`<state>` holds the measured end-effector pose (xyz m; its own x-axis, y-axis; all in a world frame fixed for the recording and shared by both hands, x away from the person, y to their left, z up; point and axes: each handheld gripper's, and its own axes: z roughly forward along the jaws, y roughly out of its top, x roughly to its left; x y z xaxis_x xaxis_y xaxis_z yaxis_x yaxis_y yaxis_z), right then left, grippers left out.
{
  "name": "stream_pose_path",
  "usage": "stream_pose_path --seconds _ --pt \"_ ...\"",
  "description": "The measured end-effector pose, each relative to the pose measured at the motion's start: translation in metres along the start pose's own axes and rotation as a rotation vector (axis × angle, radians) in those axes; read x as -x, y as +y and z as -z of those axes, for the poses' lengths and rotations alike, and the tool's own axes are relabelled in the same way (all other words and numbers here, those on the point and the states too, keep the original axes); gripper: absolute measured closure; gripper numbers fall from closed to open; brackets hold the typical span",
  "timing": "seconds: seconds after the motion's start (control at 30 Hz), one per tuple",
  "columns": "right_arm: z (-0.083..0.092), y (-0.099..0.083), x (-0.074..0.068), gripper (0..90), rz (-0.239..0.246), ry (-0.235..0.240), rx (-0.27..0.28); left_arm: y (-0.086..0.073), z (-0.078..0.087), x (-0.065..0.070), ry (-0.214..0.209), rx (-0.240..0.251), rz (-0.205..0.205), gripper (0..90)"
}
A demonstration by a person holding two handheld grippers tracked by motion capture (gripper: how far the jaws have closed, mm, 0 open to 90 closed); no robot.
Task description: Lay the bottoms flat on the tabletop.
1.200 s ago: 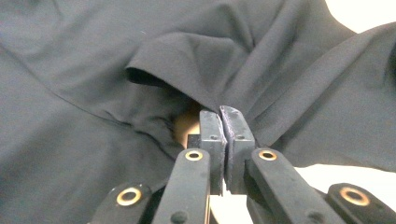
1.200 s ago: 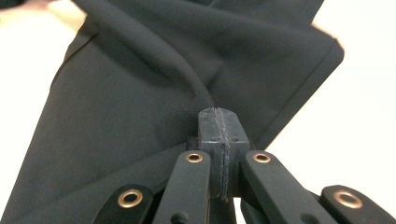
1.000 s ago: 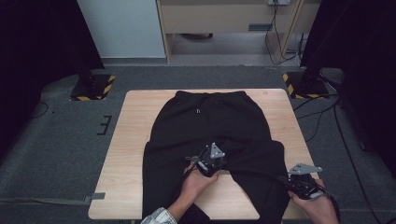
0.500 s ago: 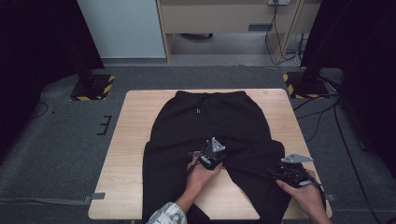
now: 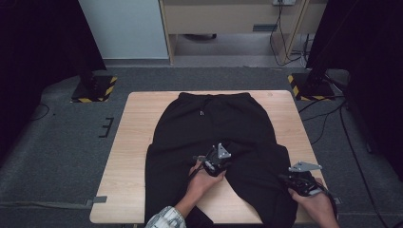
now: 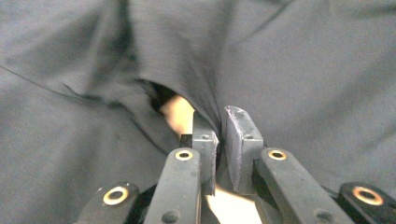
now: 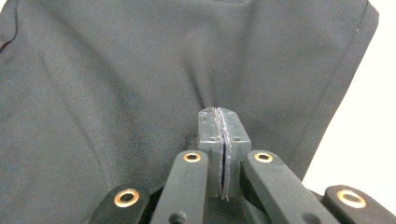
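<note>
Left gripper point(image 6: 222, 140): pinched on the trousers' inner seam at the crotch; jaws nearly together
Right gripper point(image 7: 219, 135): jaws just closing, pads now pressed together on cloth of the right leg
Black trousers point(image 5: 214, 123): spread flat on the table point(image 5: 133, 142); waistband far side
Handling: probably soft, light, limp; likely to sag and slip; take hems or seams

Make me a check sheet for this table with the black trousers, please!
Surface: wooden table, mostly covered.
Job's things: black trousers lying flat, waistband at the far side.
Clutter: nothing seen.
Grippers: left gripper pinching fabric at the crotch; right gripper has just closed, its jaws meeting on the right leg's cloth near its outer edge.
Cables: black cables on the floor at right.
Surroundings: grey carpet, striped stand bases.
</note>
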<state>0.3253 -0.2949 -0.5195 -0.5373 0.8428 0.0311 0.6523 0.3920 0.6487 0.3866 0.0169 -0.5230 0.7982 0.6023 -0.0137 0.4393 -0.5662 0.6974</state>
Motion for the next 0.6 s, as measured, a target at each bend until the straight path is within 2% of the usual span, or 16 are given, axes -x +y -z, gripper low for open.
stream_pose_path --seconds 0.07,0.1,0.13,0.2,0.27,0.3,0.37,0.47,0.53,0.57,0.6 --pt "0.008 -0.006 -0.004 86.6 0.015 0.025 -0.024 -0.008 0.007 0.006 -0.055 -0.011 0.011 77.4" --pt "0.012 -0.008 -0.006 83.3 0.023 0.037 -0.029 -0.013 0.011 0.008 -0.067 -0.002 0.025 74.0" --pt "0.017 -0.009 -0.007 77.5 0.019 0.035 -0.006 -0.016 0.015 0.01 -0.058 0.001 0.025 68.3" --pt "0.023 -0.006 -0.004 65.6 -0.006 0.024 0.043 -0.019 0.023 0.009 -0.036 0.044 0.043 55.8" --pt "0.022 0.001 0.002 54.2 -0.035 -0.019 0.078 -0.016 0.029 0.004 -0.018 0.096 0.085 52.1" --pt "0.02 0.005 0.006 51.8 -0.052 -0.028 0.088 -0.013 0.03 0.001 -0.017 0.112 0.105 50.9" --pt "0.011 0.011 0.009 48.6 -0.078 -0.034 0.086 -0.008 0.026 -0.002 -0.014 0.111 0.116 51.0" --pt "-0.004 0.015 0.008 45.1 -0.075 -0.052 0.065 -0.004 0.016 0.0 -0.007 0.078 0.098 56.2" --pt "-0.012 0.014 0.006 45.2 -0.075 -0.046 0.052 -0.004 0.015 0.003 -0.005 0.056 0.077 64.1" --pt "-0.014 0.013 0.005 45.8 -0.082 -0.044 0.045 -0.005 0.016 0.004 -0.003 0.045 0.067 72.3" --pt "-0.015 0.011 0.003 45.8 -0.071 -0.043 0.045 -0.006 0.018 0.004 0.0 0.042 0.065 76.9"
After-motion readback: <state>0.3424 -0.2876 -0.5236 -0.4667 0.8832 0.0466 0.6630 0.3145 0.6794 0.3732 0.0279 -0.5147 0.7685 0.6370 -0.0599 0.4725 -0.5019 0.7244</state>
